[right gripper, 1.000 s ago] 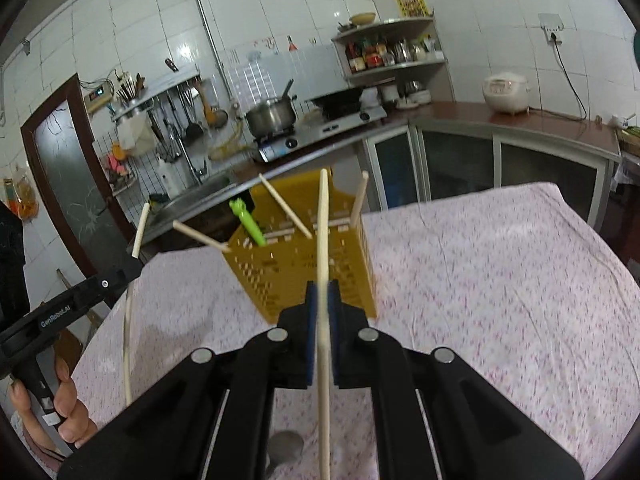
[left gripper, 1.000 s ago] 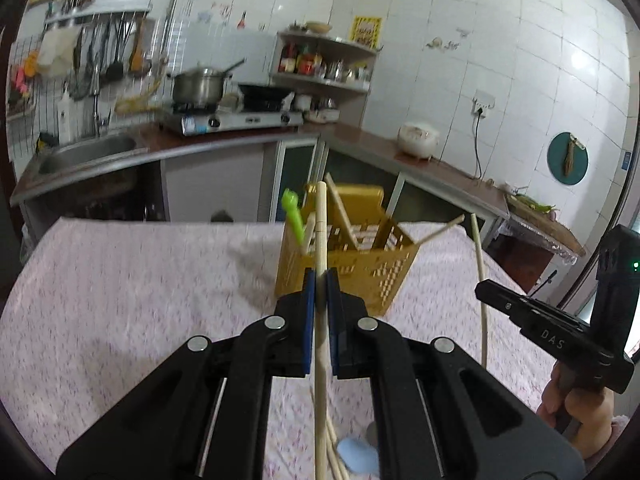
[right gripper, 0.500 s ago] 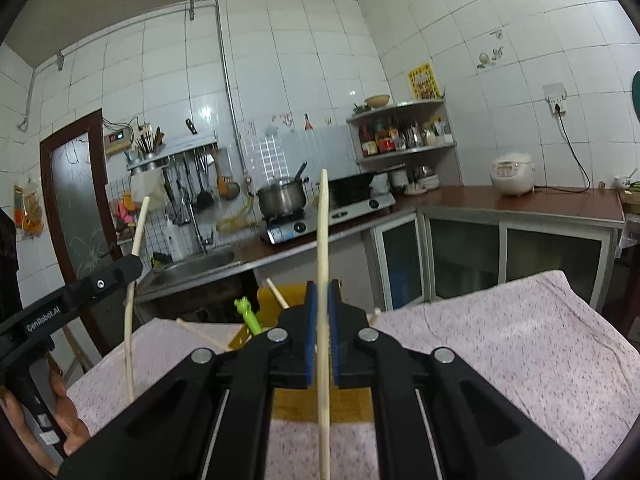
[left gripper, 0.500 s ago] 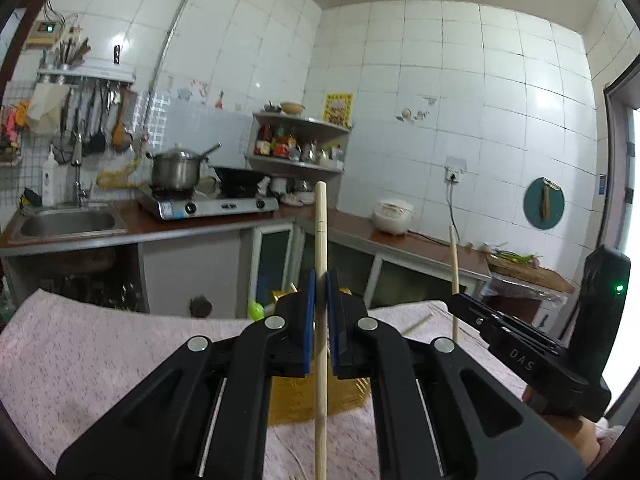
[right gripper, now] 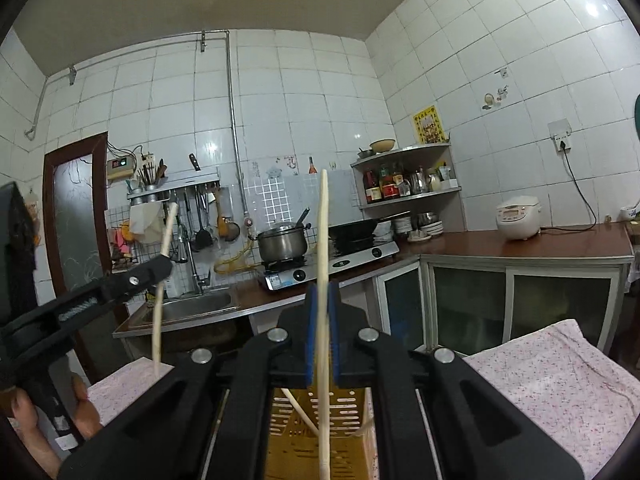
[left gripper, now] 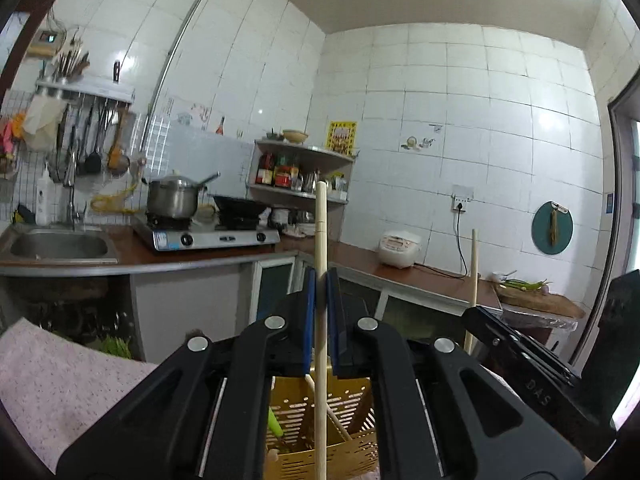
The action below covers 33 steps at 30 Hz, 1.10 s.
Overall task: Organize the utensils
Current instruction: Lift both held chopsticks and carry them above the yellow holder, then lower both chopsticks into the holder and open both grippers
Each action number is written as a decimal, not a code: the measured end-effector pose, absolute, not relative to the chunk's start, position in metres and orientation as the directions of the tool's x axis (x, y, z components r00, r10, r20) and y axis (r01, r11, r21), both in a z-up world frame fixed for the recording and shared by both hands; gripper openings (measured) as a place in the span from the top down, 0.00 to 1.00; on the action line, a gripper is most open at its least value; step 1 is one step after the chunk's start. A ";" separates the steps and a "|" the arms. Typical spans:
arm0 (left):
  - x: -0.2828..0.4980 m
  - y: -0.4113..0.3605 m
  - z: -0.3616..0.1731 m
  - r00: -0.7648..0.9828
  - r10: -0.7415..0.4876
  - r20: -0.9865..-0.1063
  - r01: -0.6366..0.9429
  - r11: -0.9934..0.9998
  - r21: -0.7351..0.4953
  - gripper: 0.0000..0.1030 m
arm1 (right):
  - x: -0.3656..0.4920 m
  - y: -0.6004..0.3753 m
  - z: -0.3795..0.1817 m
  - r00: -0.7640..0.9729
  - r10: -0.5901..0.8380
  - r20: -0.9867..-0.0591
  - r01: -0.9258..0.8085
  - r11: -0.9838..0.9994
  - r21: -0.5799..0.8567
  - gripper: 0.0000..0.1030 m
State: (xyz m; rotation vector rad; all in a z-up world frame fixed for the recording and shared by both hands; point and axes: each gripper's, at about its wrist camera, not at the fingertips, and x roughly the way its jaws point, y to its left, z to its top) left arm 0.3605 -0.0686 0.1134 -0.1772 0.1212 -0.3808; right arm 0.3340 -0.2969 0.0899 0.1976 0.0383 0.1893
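Counter [right gripper: 560, 368]: covered in a pink speckled cloth, seen low at the edges of both wrist views.

Yellow perforated plastic utensil basket [left gripper: 352, 456]: stands on the counter below and ahead of both tools. It holds several pale chopsticks leaning at angles and a green plastic utensil [left gripper: 275, 428]; what kind of utensil cannot be told, since most of it is hidden by the tool body.

Left tool [left gripper: 320, 312]: black frame, blue pads, jaws closed on a pale wooden chopstick [left gripper: 321, 236]. The stick stands upright, clamped near mid-length, upper end well above the pads, lower end running down in front of the basket. Seen from the right wrist view, the same tool [right gripper: 160, 266] sits at left with a hand [right gripper: 40, 420] on its grip.

Right tool [right gripper: 320, 320]: same build, jaws closed on a second pale wooden chopstick [right gripper: 323, 232], also upright, lower part passing down over the basket opening. In the left wrist view this tool [left gripper: 474, 312] appears at right, its stick rising above it.

Both tools point roughly level toward the tiled kitchen wall.
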 end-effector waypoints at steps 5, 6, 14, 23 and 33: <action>0.377 -0.072 0.099 0.905 -0.389 -0.171 0.355 0.914 -0.198 0.96 | 0.341 -0.295 0.085 0.981 0.187 -0.050 -0.176 0.969 0.171 0.94; 0.381 -0.072 0.098 0.904 -0.384 -0.186 0.348 0.916 -0.201 0.95 | 0.344 -0.297 0.085 0.980 0.190 -0.054 -0.178 0.967 0.182 0.94; 0.382 -0.071 0.106 0.905 -0.376 -0.199 0.343 0.922 -0.182 0.95 | 0.348 -0.295 0.092 0.979 0.203 -0.036 -0.193 0.964 0.181 0.94; 0.369 -0.070 0.130 0.911 -0.378 -0.165 0.355 0.922 -0.152 0.95 | 0.357 -0.294 0.100 0.983 0.185 0.008 -0.183 0.964 0.193 0.94; 0.376 -0.069 0.145 0.927 -0.350 -0.137 0.335 0.934 -0.121 0.95 | 0.380 -0.286 0.093 0.987 0.144 0.070 -0.154 0.973 0.174 0.94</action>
